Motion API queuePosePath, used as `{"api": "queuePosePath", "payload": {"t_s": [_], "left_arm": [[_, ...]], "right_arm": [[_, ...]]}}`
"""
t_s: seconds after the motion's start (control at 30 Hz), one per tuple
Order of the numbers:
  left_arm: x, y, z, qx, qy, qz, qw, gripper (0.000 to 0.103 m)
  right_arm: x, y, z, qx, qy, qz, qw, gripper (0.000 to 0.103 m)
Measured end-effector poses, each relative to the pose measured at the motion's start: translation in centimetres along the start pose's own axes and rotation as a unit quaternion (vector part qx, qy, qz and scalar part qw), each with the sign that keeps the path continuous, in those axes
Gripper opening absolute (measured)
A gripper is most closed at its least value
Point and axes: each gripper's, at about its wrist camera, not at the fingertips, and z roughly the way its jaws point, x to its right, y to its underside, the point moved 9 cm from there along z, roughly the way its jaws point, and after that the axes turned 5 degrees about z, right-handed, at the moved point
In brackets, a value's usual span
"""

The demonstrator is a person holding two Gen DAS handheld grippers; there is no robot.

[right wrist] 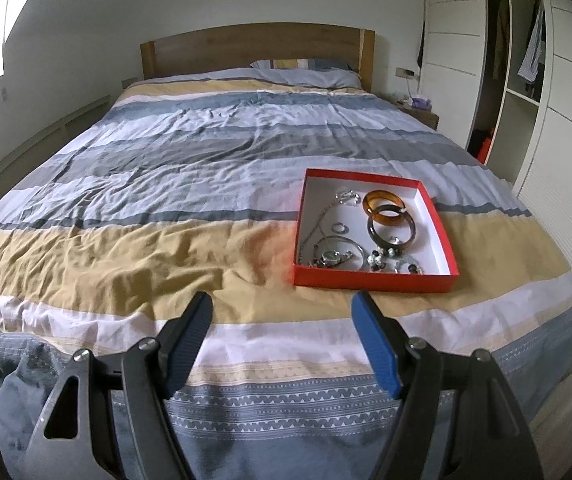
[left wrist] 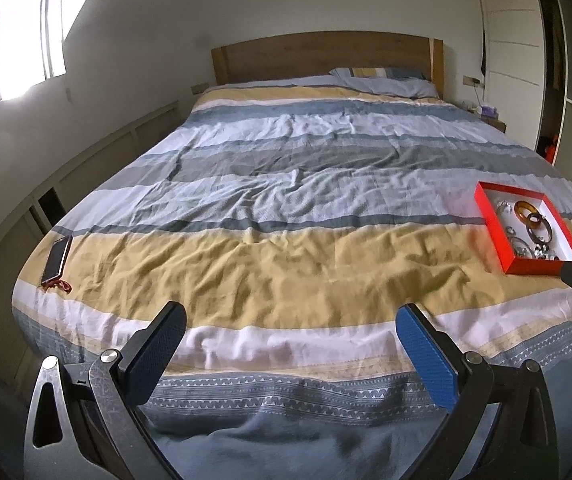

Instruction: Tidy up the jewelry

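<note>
Lying on the striped bed (right wrist: 205,184), near its foot and toward the right side, the red tray (right wrist: 444,236) holds all the jewelry in one loose heap: an amber bangle (right wrist: 384,202) leaning against a darker brown bangle (right wrist: 392,228), a silver chain (right wrist: 318,224) trailing down the tray's left side, a thin silver hoop bracelet (right wrist: 340,250) with a watch-like piece inside it, and a cluster of dark beads (right wrist: 382,258) by the near wall. Both tools are empty and well short of it: the right hand-held gripper (right wrist: 281,316) has its jaws spread wide with nothing between them, its blue finger just in front of the tray's near edge, and the left hand-held gripper (left wrist: 292,326) is likewise wide apart and bare over the yellow stripe, well to the left of the tray. The main risk, as I judge it, is the tangle: closing on the chain or the hoop could drag neighbouring pieces along, since they overlap. The bangles are smooth and round, so a pinch on the rim may let one squirt out and roll onto the rumpled cover. The mattress is soft too; pressing down on the tray's wall could tip it and spill the small beads into the folds. A phone (left wrist: 57,260) lies far off at the left edge, out of harm's way.
</note>
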Motion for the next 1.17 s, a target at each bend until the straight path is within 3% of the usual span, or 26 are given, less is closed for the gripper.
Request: {"api": "queuePosePath", "payload": {"t_s": [1.17], "left_arm": [[0.3,1.1,1.7,-0.028,0.011,-0.004,0.9995,0.102]], "right_arm": [[0.3,0.8,1.9,-0.021,0.006,0.004,1.0,0.071]]}}
